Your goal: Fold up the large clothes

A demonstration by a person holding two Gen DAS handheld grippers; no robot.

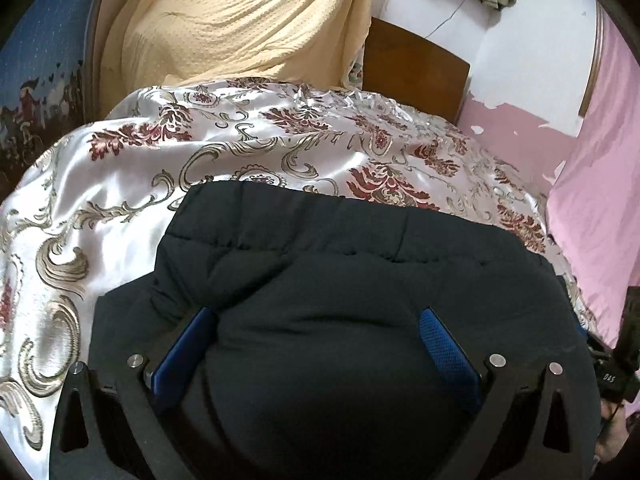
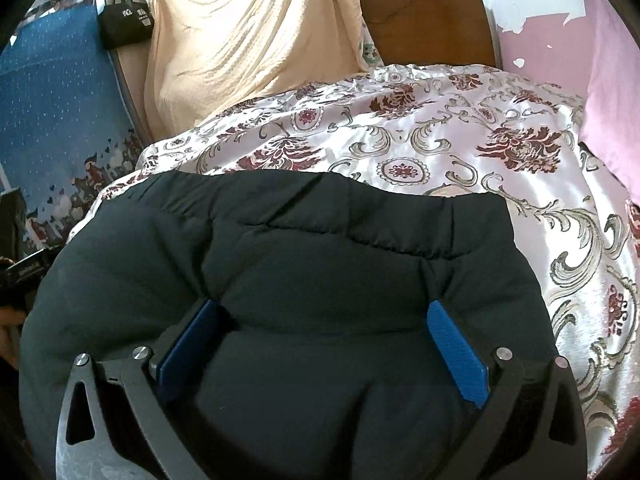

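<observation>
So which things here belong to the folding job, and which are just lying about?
Job:
- black padded garment, bulging between both sets of fingers
- left gripper, spread wide
- right gripper, spread wide
- floral satin bedspread, the surface the garment lies on

Lying about:
- cream blanket
- black bag
- wooden headboard
- pink cloth
- blue patterned cloth

A bed's satin floral cover (image 2: 460, 148) fills the middle ground. A cream cloth (image 2: 240, 40) drapes over its left head end, beside a brown wooden headboard (image 2: 432, 28). The wall (image 1: 516, 120) behind is pink with white peeled patches. A blue printed fabric (image 2: 52, 112) hangs left, a black bag (image 2: 124, 24) above it.
</observation>
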